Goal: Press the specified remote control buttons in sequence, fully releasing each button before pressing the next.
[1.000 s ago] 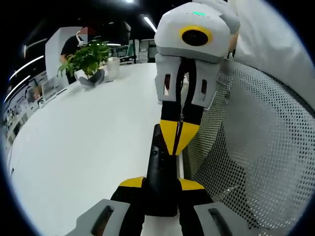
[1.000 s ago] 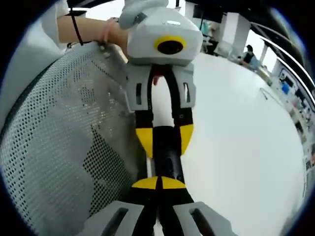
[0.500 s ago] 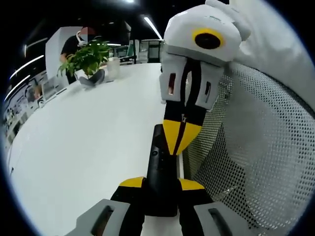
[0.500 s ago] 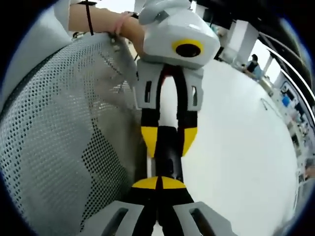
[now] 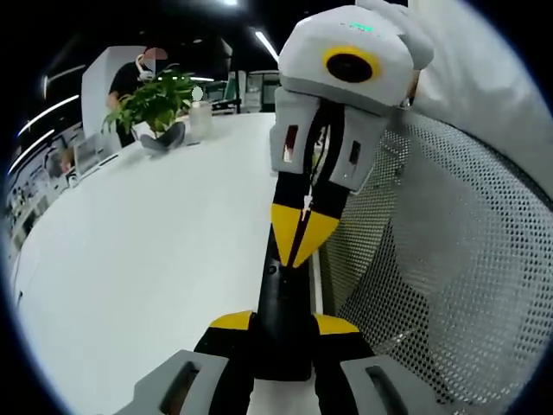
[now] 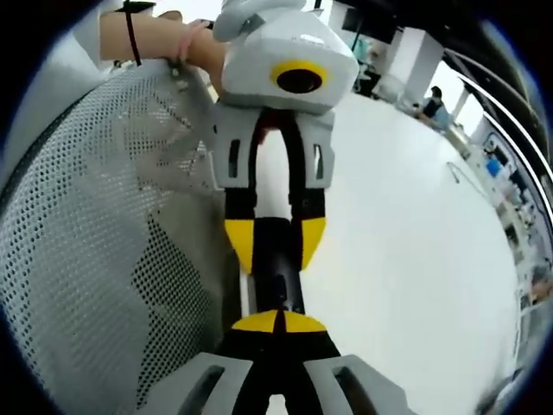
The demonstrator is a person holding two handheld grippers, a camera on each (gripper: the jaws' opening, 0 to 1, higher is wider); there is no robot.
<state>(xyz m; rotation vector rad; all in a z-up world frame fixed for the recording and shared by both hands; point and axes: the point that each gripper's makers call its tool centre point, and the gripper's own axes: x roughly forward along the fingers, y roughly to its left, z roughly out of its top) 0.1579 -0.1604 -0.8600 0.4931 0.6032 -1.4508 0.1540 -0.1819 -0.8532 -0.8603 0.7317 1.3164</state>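
Mesh chair back (image 5: 449, 259) crowds table edge; white table (image 5: 147, 259) open beyond.

Broad white worktop (image 5: 147, 259) ahead of me, surface glossy. Potted green plant (image 5: 155, 104) at far end, person standing behind it. Ceiling dark, strip lights (image 5: 266, 43) on. White perforated mesh chair back (image 5: 449, 259) just beside worktop edge. Seated person (image 6: 429, 104) at far side.
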